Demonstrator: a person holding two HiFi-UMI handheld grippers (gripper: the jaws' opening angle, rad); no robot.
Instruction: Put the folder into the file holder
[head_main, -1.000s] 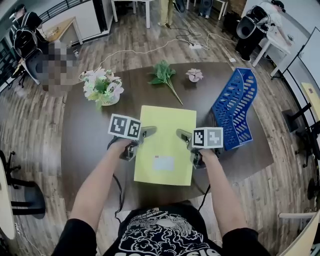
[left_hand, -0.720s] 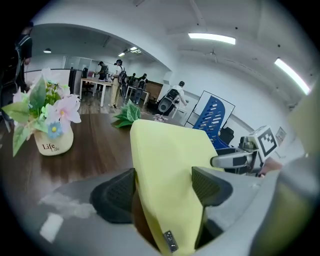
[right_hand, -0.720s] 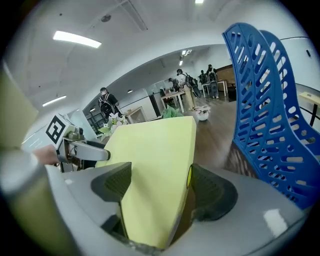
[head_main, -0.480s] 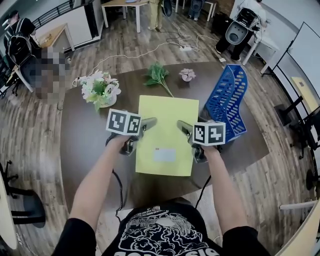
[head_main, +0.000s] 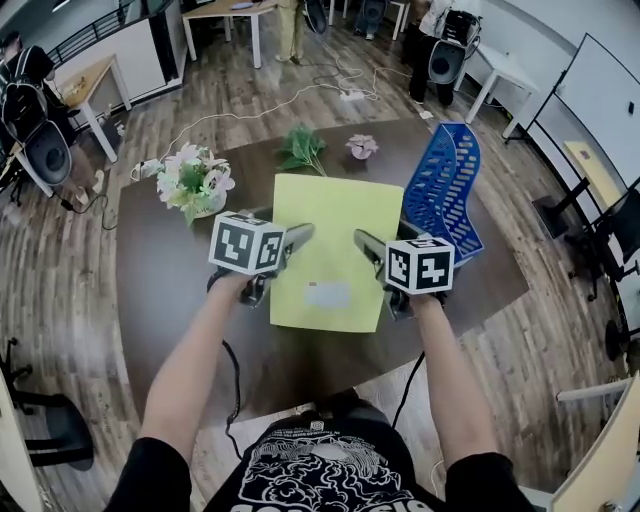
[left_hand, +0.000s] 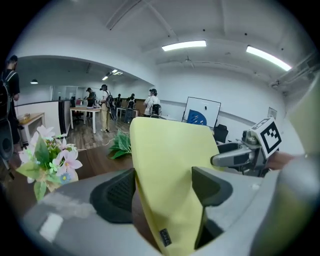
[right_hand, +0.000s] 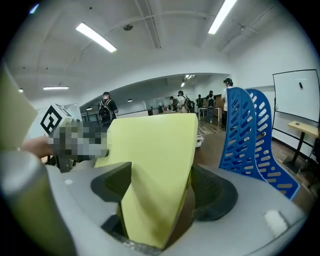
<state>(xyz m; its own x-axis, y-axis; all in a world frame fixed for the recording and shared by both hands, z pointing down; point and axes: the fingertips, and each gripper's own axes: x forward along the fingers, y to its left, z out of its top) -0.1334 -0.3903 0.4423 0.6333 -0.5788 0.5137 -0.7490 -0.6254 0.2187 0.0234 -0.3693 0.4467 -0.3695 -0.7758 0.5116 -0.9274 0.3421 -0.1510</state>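
Observation:
The yellow folder (head_main: 330, 250) hangs above the dark table (head_main: 170, 290), carried by its two side edges. My left gripper (head_main: 298, 236) is shut on its left edge and my right gripper (head_main: 364, 243) on its right edge. In the left gripper view the folder (left_hand: 170, 160) slants across the gap between the jaws and rises against the room behind. The right gripper view shows the folder (right_hand: 155, 155) wedged the same way. To the right on the table stands the blue slotted file holder (head_main: 445, 190), and it appears just right of the folder as the file holder (right_hand: 250, 135).
A pot of pale flowers (head_main: 195, 180) stands at the table's left. A green sprig (head_main: 300, 150) and a small pink flower (head_main: 362, 147) lie at the far edge. Desks, chairs and people fill the room beyond.
Both grippers have risen together with the folder between them, so the folder is higher above the table. The file holder and flowers have kept their places.

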